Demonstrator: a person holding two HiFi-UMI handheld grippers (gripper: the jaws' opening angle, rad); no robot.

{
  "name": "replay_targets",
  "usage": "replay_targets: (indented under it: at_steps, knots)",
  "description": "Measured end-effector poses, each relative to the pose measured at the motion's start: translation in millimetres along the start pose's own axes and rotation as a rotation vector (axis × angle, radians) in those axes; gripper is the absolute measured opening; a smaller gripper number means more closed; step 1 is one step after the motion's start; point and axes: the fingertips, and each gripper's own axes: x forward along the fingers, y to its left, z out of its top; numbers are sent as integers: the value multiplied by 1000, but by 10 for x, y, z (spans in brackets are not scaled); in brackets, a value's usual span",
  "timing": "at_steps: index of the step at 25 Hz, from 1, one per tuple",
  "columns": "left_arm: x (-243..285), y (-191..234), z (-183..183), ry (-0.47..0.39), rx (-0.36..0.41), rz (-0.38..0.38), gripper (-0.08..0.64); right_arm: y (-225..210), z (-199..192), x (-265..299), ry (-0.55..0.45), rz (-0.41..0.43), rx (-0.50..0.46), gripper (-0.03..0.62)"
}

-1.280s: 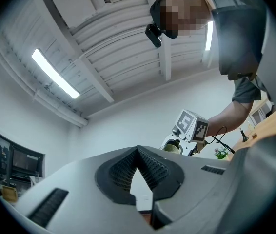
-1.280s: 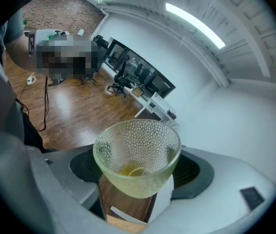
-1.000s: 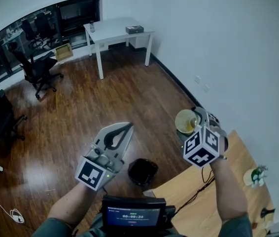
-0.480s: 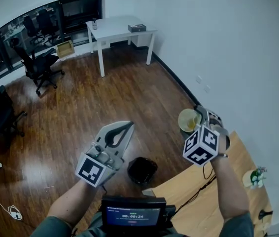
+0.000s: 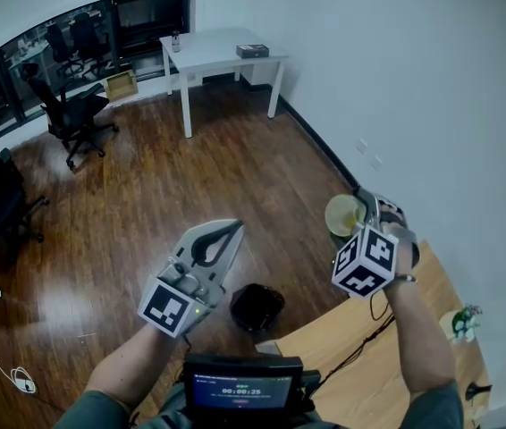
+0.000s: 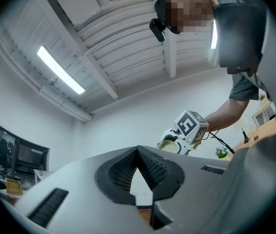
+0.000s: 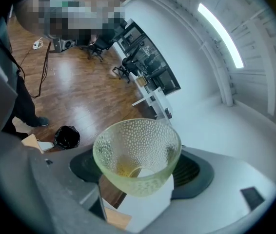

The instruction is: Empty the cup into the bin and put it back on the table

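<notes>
Right gripper (image 5: 367, 213) is clamped on the cup (image 7: 137, 155), jaws wide on its lower wall near the base; left gripper (image 6: 138, 152) is closed and empty, pointing up and clear of things; cup hangs in the air past the edge of the table (image 5: 360, 356), up and to the right of the bin (image 5: 257, 308) on the floor, not over it; some yellowish stuff sits in the bottom; cup looks light, stiff, thin-walled, likely brittle; flared smooth sides could slip, the dimples help a bit; hold low by the base with moderate squeeze.
</notes>
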Motion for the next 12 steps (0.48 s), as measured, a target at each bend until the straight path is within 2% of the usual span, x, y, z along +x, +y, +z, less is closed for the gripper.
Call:
replay_targets:
  at_steps: [12]
  knots:
    - [-107,31,89,-2,20,26,-2,-62,40,-35,26,-22,-97,397]
